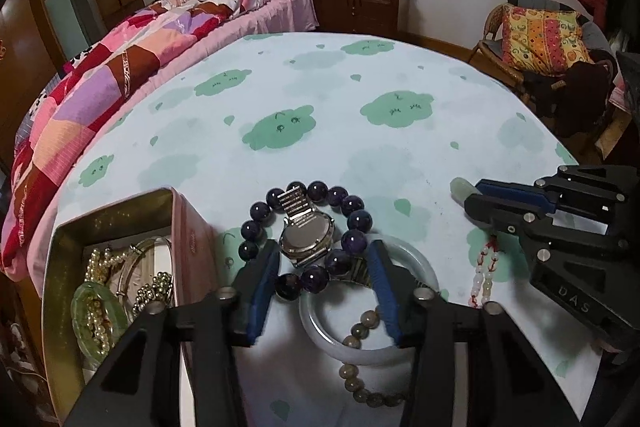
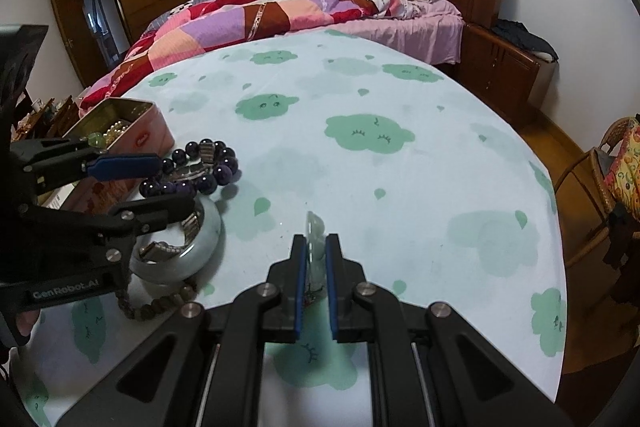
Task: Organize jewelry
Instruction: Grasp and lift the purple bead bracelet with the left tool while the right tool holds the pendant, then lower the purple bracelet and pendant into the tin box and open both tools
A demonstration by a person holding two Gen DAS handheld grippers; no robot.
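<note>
My left gripper [image 1: 325, 255] is open, its blue pads either side of a silver watch [image 1: 306, 237] that lies inside a dark purple bead bracelet [image 1: 352, 205]. A pale jade bangle [image 1: 426, 267] and a grey bead bracelet [image 1: 362, 325] lie just behind them. My right gripper [image 2: 316, 247] is shut on a pale green jade pendant [image 2: 315, 227]; its red cord with pink and white beads [image 1: 486, 269] hangs to the table. The pink tin [image 1: 188, 227] at left holds several pearl, gold and jade pieces.
The round table wears a pale blue cloth with green clouds [image 2: 368, 133]. A bed with a patchwork quilt [image 2: 256, 15] stands behind it. A wicker chair [image 1: 520, 39] with a cushion is at right.
</note>
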